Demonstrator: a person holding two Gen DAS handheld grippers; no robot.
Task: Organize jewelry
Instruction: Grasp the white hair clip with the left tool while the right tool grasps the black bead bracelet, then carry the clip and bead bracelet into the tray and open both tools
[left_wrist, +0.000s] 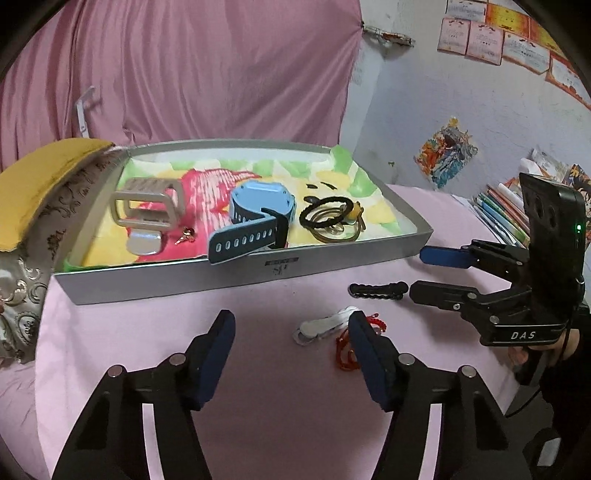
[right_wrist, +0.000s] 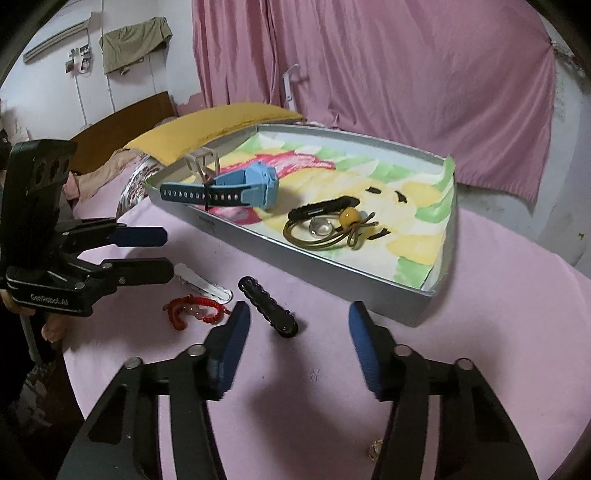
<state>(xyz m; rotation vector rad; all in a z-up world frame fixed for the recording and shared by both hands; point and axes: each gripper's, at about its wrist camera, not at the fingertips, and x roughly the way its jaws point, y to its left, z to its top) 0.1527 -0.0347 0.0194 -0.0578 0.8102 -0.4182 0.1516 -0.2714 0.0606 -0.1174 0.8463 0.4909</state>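
A grey shallow box (left_wrist: 236, 271) (right_wrist: 332, 271) lined with a colourful cloth holds a blue watch (left_wrist: 258, 214) (right_wrist: 255, 184), a clear hair claw (left_wrist: 147, 206), hair ties with a yellow bead (left_wrist: 332, 218) (right_wrist: 332, 221) and a small gold earring (left_wrist: 186, 234). On the pink cloth in front lie a black wavy hair clip (left_wrist: 376, 290) (right_wrist: 267, 304), a white hair clip (left_wrist: 325, 326) (right_wrist: 203, 282) and a red cord bracelet (left_wrist: 347, 347) (right_wrist: 192, 308). My left gripper (left_wrist: 291, 354) (right_wrist: 168, 251) is open and empty beside the white clip. My right gripper (right_wrist: 299, 347) (left_wrist: 415, 273) is open and empty just behind the black clip.
A yellow cushion (left_wrist: 40, 184) on patterned fabric sits left of the box. A pink curtain (left_wrist: 207, 66) hangs behind. Books (left_wrist: 502, 210) are stacked at the right by the wall. A small crumb (right_wrist: 375, 450) lies on the cloth near my right gripper.
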